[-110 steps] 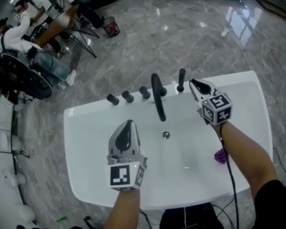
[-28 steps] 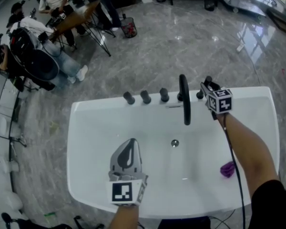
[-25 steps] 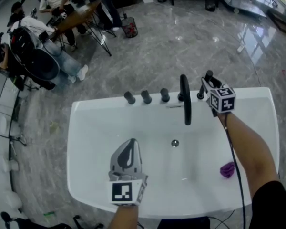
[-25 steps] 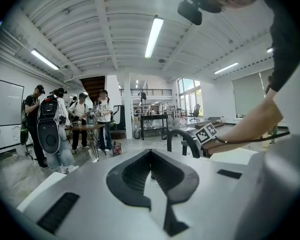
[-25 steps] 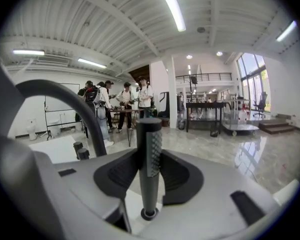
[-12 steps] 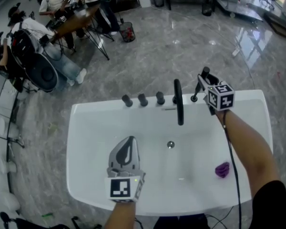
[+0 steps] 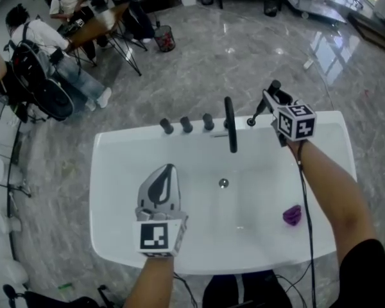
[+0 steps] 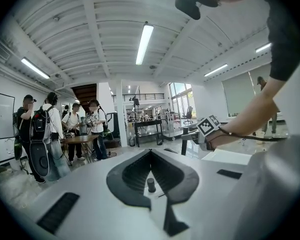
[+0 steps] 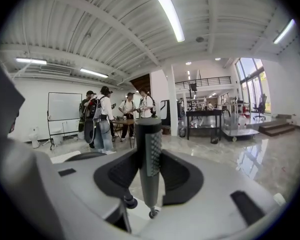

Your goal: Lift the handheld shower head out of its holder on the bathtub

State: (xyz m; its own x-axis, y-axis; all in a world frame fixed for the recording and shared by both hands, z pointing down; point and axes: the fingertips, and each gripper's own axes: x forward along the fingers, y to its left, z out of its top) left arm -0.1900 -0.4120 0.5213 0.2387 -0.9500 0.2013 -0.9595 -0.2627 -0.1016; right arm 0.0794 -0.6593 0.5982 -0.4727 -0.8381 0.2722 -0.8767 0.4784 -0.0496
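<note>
The white bathtub [image 7: 115, 172] fills my head view, its black spout [image 7: 231, 126] arching over the basin from the back rim. My left claw [image 7: 167, 172] hangs over the near side of the basin, jaws closed on nothing. My right claw [image 7: 268, 98] is clamped on the dark shower head [image 9: 149, 154], which stands upright between the jaws above the back rim, just right of the spout. It looks clear of its holder, though I can't be certain. Three black knobs [image 7: 186, 124] line the rim left of the spout. A small purple object [image 7: 292, 215] lies in the tub.
</note>
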